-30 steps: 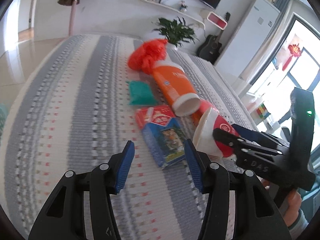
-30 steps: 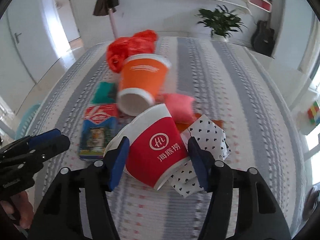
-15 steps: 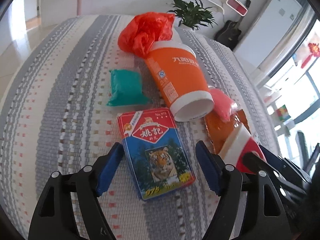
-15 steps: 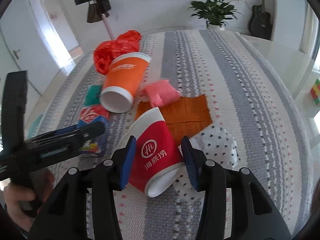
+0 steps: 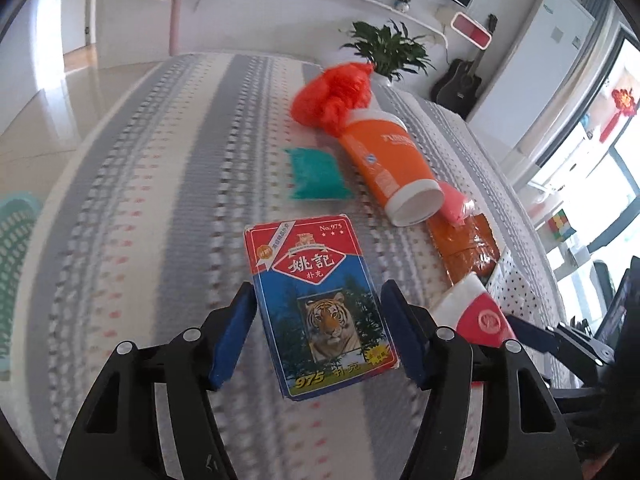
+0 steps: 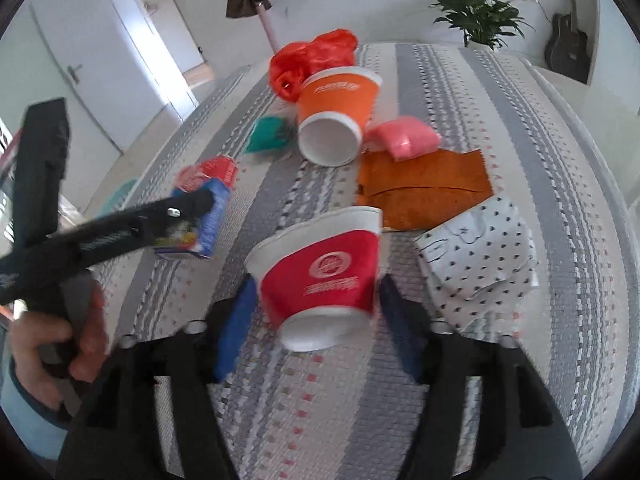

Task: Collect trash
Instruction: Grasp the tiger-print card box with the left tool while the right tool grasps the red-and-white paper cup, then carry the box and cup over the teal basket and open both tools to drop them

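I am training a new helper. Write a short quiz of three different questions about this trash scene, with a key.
1. True or false: the orange paper cup stands upright.
2. What lies between the left tongs?
A. teal packet
B. tiger-print card box
C. pink packet
3. Fill in: the red paper cup lies between the right tongs on the ______ cloth.

Key: 1 false, it lies on its side; 2 B, the tiger-print card box; 3 striped.

Striped grey-and-white woven cloth (image 6: 460, 360) covers the surface. Landmark: orange cup (image 6: 336, 114), lying on its side. Behind it, red plastic bag (image 6: 312, 60). Left, green packet (image 6: 268, 134). Right, pink packet (image 6: 404, 140). Nearer camera: orange sheet (image 6: 424, 190), red cup (image 6: 324, 276), dotted paper (image 6: 476, 256).
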Demonstrator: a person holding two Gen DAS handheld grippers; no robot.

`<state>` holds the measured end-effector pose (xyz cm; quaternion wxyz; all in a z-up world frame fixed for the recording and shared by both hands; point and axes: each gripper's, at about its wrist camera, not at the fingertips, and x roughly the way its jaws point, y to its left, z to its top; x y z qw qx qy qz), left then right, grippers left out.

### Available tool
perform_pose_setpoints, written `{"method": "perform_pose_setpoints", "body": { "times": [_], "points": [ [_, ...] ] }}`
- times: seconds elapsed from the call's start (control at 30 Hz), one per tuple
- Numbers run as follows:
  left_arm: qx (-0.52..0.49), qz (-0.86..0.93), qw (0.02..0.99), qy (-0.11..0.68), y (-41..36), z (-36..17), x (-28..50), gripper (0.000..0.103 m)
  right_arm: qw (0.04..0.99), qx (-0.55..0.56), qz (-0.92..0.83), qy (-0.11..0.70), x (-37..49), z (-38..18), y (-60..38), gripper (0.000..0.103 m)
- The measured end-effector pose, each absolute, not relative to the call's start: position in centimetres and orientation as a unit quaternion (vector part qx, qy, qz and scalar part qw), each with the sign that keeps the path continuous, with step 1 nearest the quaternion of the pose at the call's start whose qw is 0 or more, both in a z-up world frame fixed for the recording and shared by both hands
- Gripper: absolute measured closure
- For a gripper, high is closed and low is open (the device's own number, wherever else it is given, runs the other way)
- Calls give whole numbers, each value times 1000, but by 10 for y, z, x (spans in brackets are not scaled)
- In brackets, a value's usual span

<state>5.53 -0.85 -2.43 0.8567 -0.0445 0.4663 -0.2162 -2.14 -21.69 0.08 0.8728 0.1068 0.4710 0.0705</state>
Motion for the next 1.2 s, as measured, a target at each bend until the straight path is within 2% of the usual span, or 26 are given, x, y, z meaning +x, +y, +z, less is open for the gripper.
{"method": "perform_pose_setpoints", "body": {
  "times": [0.13,0.33,0.37,0.43,0.67,0.93,1.2],
  "points": [
    [-50,-213,862,456,10,-15,47,41,874,67,59,478,-18,-1,-198,29],
    [-57,-214,866,448,26,-11,46,41,871,32,48,489,-18,-7,-187,29],
    [-58,-214,867,447,27,-11,46,41,870,24,47,490,-19,-8,-186,31],
    [-59,-214,868,444,31,-9,44,41,869,8,45,492,-20,-8,-183,40],
    [-81,-202,882,417,61,13,38,41,885,0,70,460,-13,20,-155,41],
    [-119,-144,920,344,154,70,31,41,914,-12,162,373,19,98,-63,41],
    [-165,-59,936,305,261,92,40,41,911,-35,224,344,64,125,46,41]
  ]
}}
